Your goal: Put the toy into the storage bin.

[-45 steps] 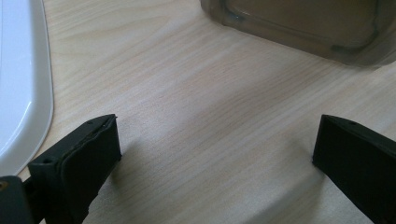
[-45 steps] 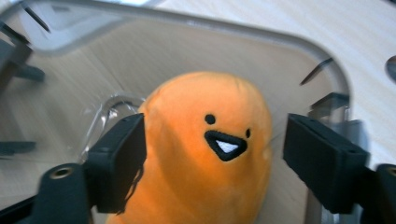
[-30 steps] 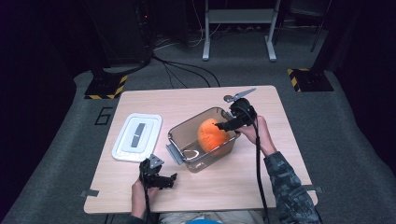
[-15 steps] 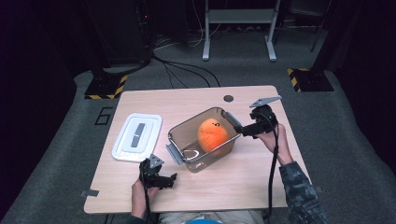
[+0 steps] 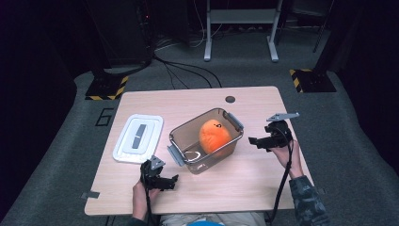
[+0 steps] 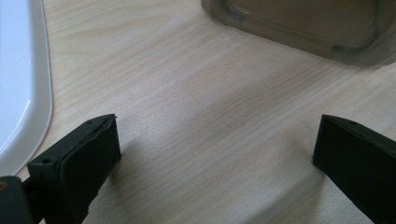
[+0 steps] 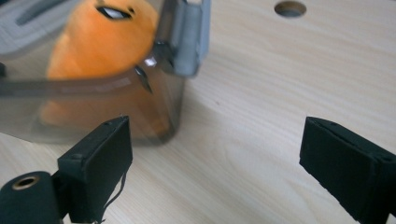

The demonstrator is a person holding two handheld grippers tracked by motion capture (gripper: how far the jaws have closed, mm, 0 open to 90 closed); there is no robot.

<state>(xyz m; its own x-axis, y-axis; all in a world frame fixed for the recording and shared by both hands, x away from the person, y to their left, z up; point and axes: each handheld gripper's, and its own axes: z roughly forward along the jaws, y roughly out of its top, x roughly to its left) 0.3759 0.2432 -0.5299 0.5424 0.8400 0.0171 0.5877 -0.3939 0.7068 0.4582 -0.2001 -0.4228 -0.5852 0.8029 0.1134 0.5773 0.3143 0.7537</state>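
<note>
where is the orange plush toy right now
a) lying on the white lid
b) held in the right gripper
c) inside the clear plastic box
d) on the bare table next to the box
c: the orange plush toy sits inside the clear plastic box, while the right gripper stands open and empty beside the box and the white lid lies apart on the table with nothing on it.

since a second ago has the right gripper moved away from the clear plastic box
Yes. The right gripper has pulled back from over the clear plastic box, rightward toward the pale wooden table's right edge, jaws open and empty.
</note>
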